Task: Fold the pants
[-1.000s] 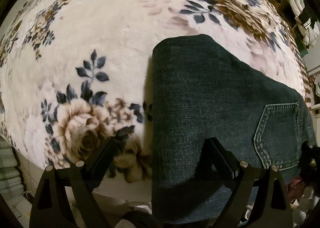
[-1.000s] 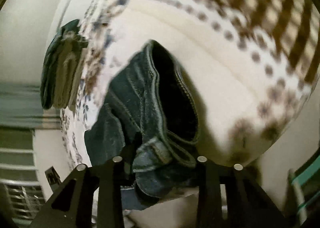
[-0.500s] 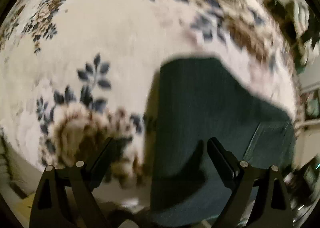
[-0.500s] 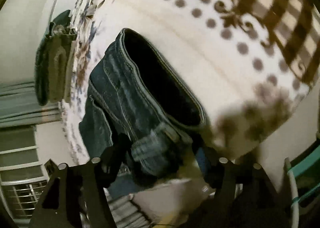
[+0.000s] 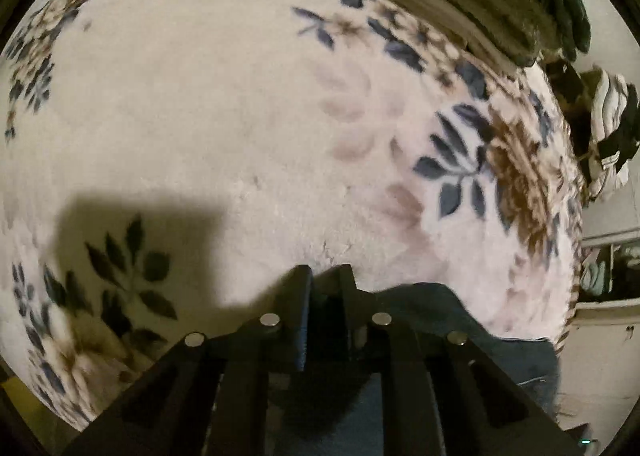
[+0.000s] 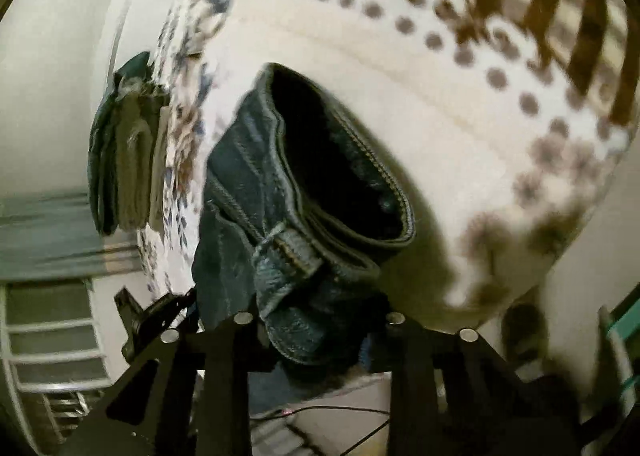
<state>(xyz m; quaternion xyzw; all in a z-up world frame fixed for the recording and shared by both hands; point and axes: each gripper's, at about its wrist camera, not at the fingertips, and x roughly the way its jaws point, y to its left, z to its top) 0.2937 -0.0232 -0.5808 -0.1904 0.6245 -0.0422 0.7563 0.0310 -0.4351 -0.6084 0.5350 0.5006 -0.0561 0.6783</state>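
Both tongs (image 5: pixel 326 276) (image 6: pixel 316 320) clamped on jeans (image 6: pixel 288 191), waistband seemingly toward right camera.

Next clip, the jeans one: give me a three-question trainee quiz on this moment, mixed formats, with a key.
1. True or false: the left gripper has its fingers spread wide apart.
2. Which part of the jeans does the right gripper hold? A) a leg hem B) the waistband end C) a back pocket
3. Fill in: the jeans lie on a blanket printed with ____.

Key: 1. false, they are nearly together on denim; 2. B; 3. flowers
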